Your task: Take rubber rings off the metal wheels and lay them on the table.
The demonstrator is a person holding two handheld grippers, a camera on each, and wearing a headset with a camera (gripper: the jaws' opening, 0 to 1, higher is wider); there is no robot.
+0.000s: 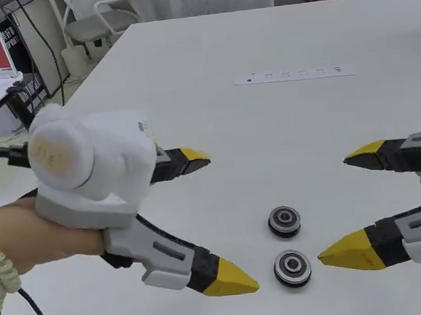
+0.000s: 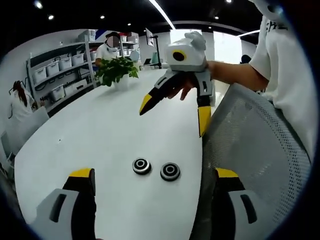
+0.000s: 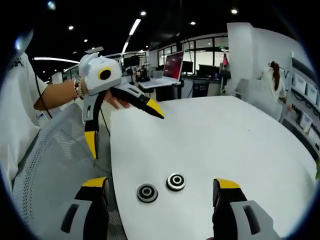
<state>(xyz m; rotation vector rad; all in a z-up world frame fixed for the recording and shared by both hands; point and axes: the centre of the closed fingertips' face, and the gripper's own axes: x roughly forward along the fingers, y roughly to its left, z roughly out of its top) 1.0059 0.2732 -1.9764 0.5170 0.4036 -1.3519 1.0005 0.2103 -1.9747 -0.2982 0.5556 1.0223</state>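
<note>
Two small metal wheels, each with a black rubber ring around it, lie flat side by side on the white table: one [image 1: 284, 221] farther, one [image 1: 292, 268] near the front edge. My left gripper [image 1: 214, 218] is open to their left, my right gripper [image 1: 340, 207] open to their right; neither touches them. In the left gripper view the wheels [image 2: 141, 166] [image 2: 170, 171] sit just ahead of my open left gripper [image 2: 153, 173], with the right gripper [image 2: 174, 119] beyond. In the right gripper view the wheels [image 3: 147, 192] [image 3: 175, 181] lie between my right gripper's [image 3: 160, 182] jaws, and the left gripper [image 3: 126, 133] faces it.
A white power strip [image 1: 295, 74] lies farther back on the table [image 1: 281, 123]. A white chair [image 1: 101, 16] stands beyond the far left corner. A potted plant [image 2: 116, 70] stands at one table end. A grey mesh chair back [image 2: 255, 150] is beside the table edge.
</note>
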